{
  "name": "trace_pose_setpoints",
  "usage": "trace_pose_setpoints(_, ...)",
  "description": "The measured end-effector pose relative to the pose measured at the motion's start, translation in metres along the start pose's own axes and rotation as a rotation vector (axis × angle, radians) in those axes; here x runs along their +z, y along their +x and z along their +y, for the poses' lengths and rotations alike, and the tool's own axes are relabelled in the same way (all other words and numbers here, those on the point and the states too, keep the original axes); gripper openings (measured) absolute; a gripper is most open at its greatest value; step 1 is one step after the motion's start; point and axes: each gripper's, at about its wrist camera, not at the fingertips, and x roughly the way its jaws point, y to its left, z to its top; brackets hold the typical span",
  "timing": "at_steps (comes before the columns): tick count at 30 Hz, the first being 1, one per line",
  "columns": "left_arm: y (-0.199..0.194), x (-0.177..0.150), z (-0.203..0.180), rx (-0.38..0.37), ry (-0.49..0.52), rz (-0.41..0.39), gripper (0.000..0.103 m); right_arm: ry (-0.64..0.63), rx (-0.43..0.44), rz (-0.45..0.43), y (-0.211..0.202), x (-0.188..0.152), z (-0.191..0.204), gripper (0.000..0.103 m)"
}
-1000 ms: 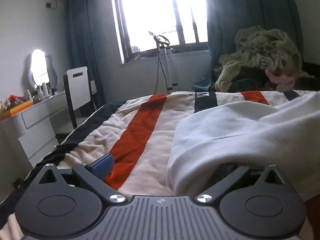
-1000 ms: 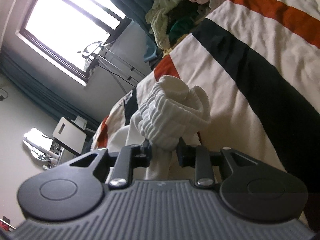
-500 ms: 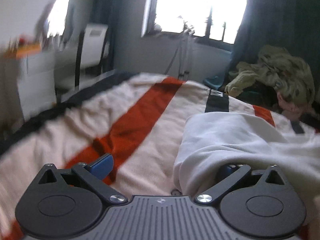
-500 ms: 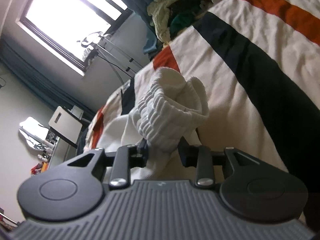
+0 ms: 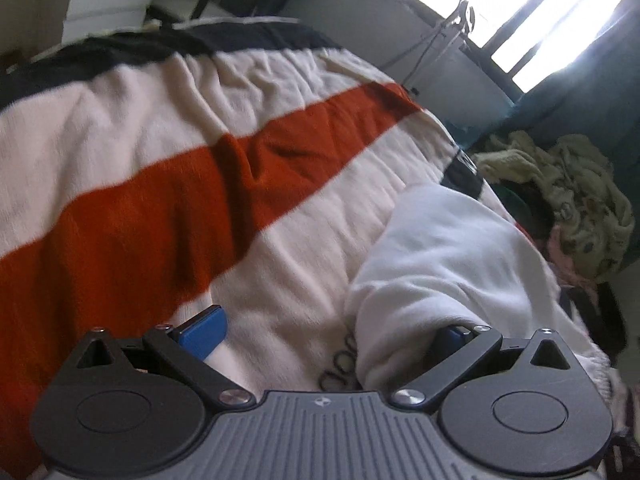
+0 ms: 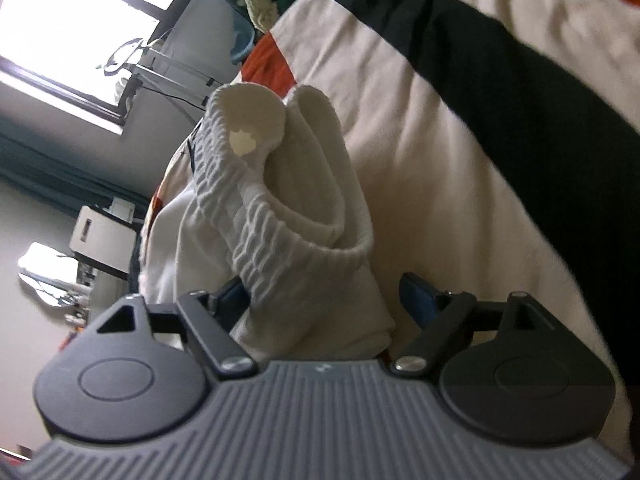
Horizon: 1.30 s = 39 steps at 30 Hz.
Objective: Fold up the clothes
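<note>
Bed [image 5: 280, 216]: covered by a striped blanket [image 5: 140, 208] in cream, orange-red and black bands; it fills most of both views.

White garment [image 5: 448, 264]: lies bunched on the blanket, right of centre in the left wrist view. In the right wrist view its ribbed elastic edge [image 6: 256, 216] curls up in a loop between the tool's fingers.

Pile of clothes [image 5: 572, 200]: yellowish, heaped beyond the bed's far end, below the window [image 5: 520, 12].

Left tool [image 5: 326, 326]: jaws spread wide. The blue left pad [image 5: 202, 330] rests clear on the blanket; the right pad is largely buried under the garment's fold. Nothing is clamped.

Right tool [image 6: 326, 296]: jaws parted, 1 finger either side of the garment; the right blue pad [image 6: 418, 298] stands apart from the cloth. No grip.
</note>
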Motion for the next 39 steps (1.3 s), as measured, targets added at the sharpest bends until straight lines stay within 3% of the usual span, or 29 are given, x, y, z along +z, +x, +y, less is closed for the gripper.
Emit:
trace_pose_setpoints(5,-0.014,-0.002,0.005,-0.141,-0.023,0.086,0.102,0.011,0.016,0.033,0.007,-0.002,0.0,0.084)
trace_pose_setpoints(11,-0.024,0.005,0.009,-0.316,-0.066,0.074,0.103,-0.022,0.017,0.033,0.019,-0.003,0.004,0.084)
trace_pose_setpoints(15,0.001,0.017,0.001,-0.353,-0.098,0.068,0.103,-0.048,0.062,0.019,0.017,-0.002,0.012,0.073)
trace_pose_setpoints(18,0.027,0.022,-0.006,-0.397,-0.124,0.118,0.103,-0.083,0.096,0.013,0.013,-0.001,0.017,0.073)
trace_pose_setpoints(22,0.052,0.019,-0.015,-0.328,-0.07,0.138,0.102,-0.095,0.058,0.036,0.029,-0.001,0.014,0.072)
trace_pose_setpoints(27,0.062,0.014,-0.02,-0.277,-0.022,0.124,0.089,-0.138,0.029,0.033,0.037,-0.002,0.019,0.071)
trace_pose_setpoints(29,0.063,0.013,-0.021,-0.278,-0.016,0.117,0.077,-0.177,0.008,0.016,0.034,-0.006,0.024,0.061)
trace_pose_setpoints(33,0.057,0.01,-0.023,-0.286,0.008,0.096,0.063,-0.227,0.009,-0.028,0.021,-0.013,0.032,0.037)
trace_pose_setpoints(39,0.032,0.009,-0.02,-0.371,-0.01,0.049,0.045,-0.3,0.031,-0.095,-0.004,-0.019,0.051,0.03)
